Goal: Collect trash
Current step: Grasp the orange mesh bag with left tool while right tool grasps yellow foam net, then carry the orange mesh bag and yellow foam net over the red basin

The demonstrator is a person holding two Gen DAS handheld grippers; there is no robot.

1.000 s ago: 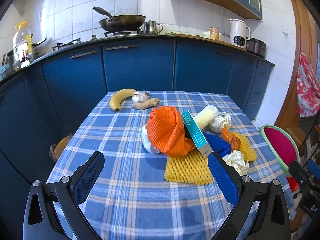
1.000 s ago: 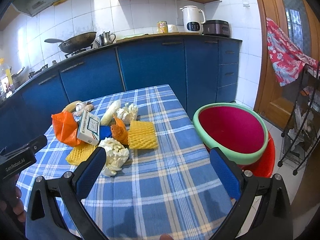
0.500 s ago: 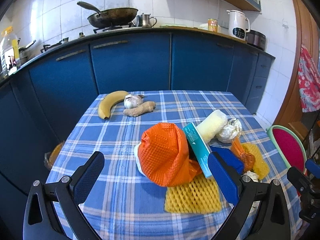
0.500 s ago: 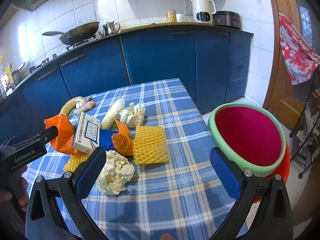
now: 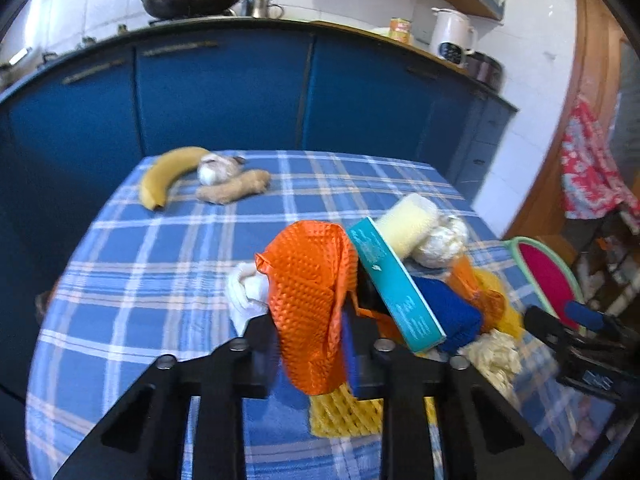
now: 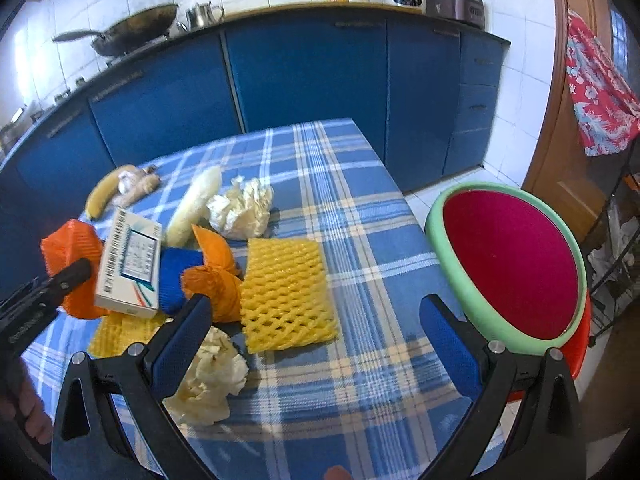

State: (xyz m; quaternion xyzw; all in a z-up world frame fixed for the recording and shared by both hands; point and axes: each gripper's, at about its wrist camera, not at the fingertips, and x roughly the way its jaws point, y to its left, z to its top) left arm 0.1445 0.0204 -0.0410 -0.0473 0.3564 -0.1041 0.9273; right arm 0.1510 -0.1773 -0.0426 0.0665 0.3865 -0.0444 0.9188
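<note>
The left hand-held gripper (image 5: 310, 344) is closing on the orange net (image 5: 310, 304), the right hand-held gripper (image 6: 316, 340) is hanging open, and all the trash is still lying on the worktop (image 6: 360, 208), the basin (image 6: 508, 264) looking empty.

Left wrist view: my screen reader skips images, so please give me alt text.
The left gripper is closing on an orange foam net in a trash pile on a blue checked tablecloth. A banana lies at the far edge.
</note>
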